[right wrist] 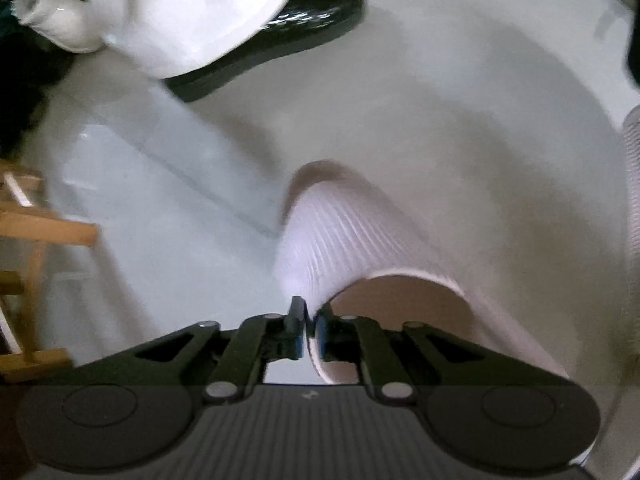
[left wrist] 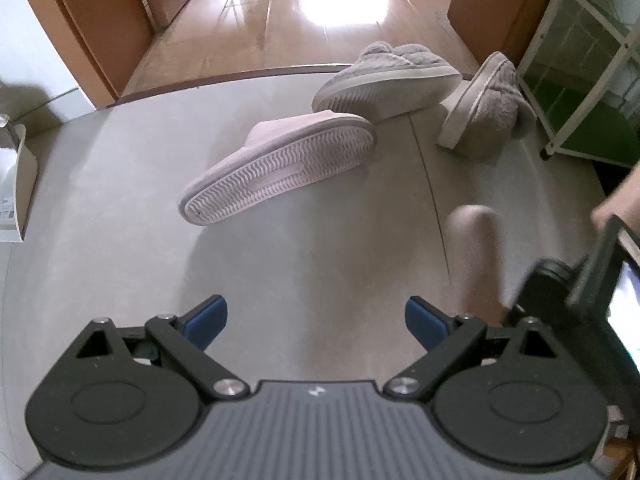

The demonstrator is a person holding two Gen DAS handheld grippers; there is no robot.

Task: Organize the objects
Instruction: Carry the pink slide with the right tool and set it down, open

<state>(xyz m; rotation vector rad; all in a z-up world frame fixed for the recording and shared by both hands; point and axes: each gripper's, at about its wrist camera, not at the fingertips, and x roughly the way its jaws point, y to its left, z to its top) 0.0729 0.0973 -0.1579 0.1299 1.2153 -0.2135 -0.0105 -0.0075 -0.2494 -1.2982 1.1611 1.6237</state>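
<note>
In the left wrist view a pink slipper (left wrist: 280, 166) lies tipped on its side on the grey floor, its ribbed sole facing me. Two fluffy grey slippers (left wrist: 384, 80) (left wrist: 486, 106) lie tipped behind it. My left gripper (left wrist: 316, 320) is open and empty, above the floor short of the pink slipper. My right gripper (right wrist: 308, 328) is shut on the rim of a second pink ribbed slipper (right wrist: 348, 232) and holds it above the floor; that slipper shows blurred in the left wrist view (left wrist: 476, 256).
A white-framed rack (left wrist: 580, 64) stands at the right, a white box (left wrist: 16, 184) at the left, a wooden floor beyond a threshold. In the right wrist view a person's black shoe (right wrist: 288, 36) and white trouser leg (right wrist: 168, 8) stand ahead; a wooden frame (right wrist: 32, 240) is at left.
</note>
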